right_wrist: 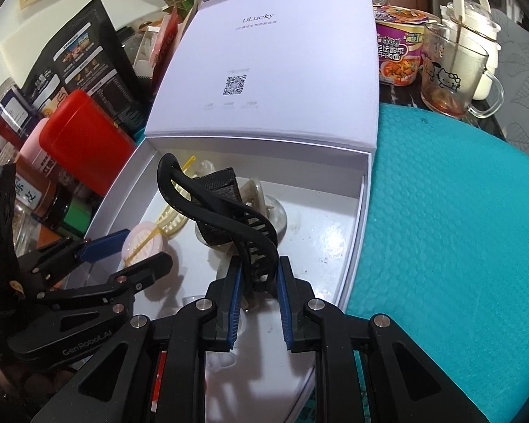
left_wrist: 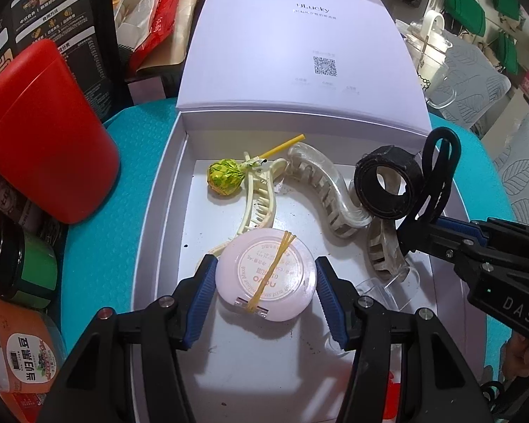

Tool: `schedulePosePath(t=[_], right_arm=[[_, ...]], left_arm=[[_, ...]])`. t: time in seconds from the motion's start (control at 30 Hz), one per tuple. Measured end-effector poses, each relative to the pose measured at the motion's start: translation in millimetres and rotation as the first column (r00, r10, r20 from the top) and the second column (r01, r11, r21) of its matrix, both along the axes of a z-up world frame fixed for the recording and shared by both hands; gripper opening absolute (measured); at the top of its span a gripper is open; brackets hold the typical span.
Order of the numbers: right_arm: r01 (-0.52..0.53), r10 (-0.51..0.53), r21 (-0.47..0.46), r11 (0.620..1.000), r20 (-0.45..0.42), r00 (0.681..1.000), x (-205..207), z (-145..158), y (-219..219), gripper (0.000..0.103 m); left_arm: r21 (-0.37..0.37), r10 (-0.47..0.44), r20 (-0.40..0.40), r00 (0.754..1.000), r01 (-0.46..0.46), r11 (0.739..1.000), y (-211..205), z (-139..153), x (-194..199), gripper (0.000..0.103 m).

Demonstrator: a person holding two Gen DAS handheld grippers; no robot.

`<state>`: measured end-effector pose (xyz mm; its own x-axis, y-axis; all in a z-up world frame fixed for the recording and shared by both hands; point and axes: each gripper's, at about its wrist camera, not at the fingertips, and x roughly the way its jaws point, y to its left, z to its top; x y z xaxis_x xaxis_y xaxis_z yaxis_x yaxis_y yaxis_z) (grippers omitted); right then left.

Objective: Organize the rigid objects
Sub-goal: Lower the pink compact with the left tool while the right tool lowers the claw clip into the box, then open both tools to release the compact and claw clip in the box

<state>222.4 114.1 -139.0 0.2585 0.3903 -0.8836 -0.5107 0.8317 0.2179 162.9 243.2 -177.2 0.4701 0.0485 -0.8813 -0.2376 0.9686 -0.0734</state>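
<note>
- The left gripper (left_wrist: 266,282) is clamped on the pink round compact (left_wrist: 265,275), low inside the white box (left_wrist: 158,190).
- The right gripper (right_wrist: 259,278) is pinched shut on the black hair claw (right_wrist: 229,218), over that box.

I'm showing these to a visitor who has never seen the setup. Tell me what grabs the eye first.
The open white box in the middle, on a teal mat, with hair claws and a green-wrapped lollipop scattered in it. Near its front, the left gripper has its jaws around a round pink compact bound with a yellow rubber band. To the right, the right gripper holds a black hair claw above the box.
</note>
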Motion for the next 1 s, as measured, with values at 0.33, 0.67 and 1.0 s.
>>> schedulePosePath(t=[0.33, 0.67, 1.0], right_arm=[[-0.03, 0.03, -0.04, 0.999, -0.002, 1.0, -0.7, -0.7, 4.4, 0.024], [-0.054, 0.055, -0.075, 0.996, 0.018, 0.998, -3.4, 3.1, 5.2, 0.04], [-0.065, 0.068, -0.089, 0.994, 0.035, 0.997, -9.3, 13.1, 3.8, 0.047]], left_arm=[[0.002, 0.048, 0.007, 0.999, -0.048, 0.999, 3.5, 8.0, 4.3, 0.055], [0.042, 0.059, -0.02, 0.998, -0.058, 0.997, -0.3, 18.5, 9.7, 0.056], [0.065, 0.09, 0.001, 0.996, -0.09, 0.994, 2.6, 35.5, 1.1, 0.083]])
